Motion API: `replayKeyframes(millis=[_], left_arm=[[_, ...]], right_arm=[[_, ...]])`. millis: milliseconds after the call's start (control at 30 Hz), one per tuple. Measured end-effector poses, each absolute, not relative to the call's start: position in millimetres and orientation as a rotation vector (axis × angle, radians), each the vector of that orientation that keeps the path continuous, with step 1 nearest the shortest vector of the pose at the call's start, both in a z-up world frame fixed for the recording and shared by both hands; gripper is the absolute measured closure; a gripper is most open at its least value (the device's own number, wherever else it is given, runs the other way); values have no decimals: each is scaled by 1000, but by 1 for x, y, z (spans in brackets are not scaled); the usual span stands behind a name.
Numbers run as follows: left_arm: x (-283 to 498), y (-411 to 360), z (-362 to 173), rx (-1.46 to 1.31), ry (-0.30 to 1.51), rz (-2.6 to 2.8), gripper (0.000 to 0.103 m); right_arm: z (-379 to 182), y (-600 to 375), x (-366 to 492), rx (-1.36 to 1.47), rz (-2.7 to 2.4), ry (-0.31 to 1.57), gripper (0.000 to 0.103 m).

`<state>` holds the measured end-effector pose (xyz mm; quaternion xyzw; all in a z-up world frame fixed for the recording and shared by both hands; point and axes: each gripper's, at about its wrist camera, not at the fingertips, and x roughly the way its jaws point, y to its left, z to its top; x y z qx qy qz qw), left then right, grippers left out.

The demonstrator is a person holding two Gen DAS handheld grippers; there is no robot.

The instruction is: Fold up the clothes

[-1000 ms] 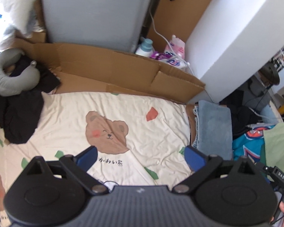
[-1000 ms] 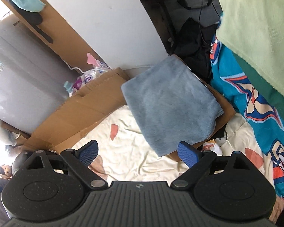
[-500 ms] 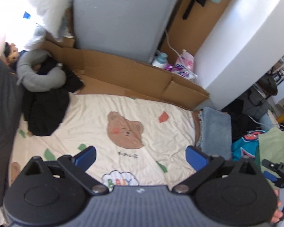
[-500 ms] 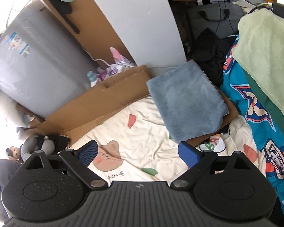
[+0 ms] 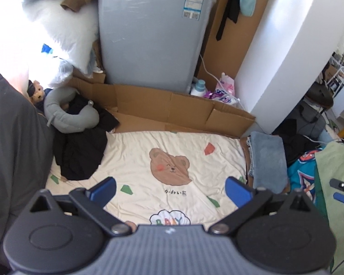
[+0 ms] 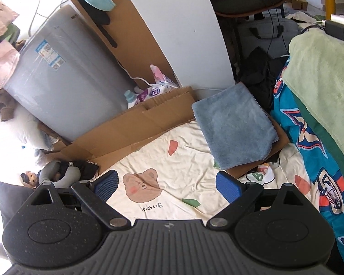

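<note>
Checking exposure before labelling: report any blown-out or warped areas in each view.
Left wrist view: window light blows out the upper left around the white pillow; the grey appliance bows from fisheye. Right wrist view: left edge overexposed, the white wall curves strongly; the blue towel stays sharp.

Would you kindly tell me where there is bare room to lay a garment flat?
The cream bear-print sheet is bare between the black clothes pile and folded grey-blue towel. Both outer sides are crowded.

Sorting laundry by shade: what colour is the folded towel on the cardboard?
Dusty blue-grey folded towel, plain; clearest in the right wrist view.
</note>
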<state>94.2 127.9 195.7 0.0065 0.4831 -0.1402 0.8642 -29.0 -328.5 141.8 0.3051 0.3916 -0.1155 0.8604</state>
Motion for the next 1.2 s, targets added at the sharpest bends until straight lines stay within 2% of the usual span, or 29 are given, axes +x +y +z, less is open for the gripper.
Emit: replayKeyframes(millis=[533,1200], left_arm=[[11,152,140,-48,961,-203,1],[-34,121,76,-44,932,-87,1]], right_arm=[[156,-265,-72,485,-136,821,7],[115,-221,-99,316,-111,833,7]])
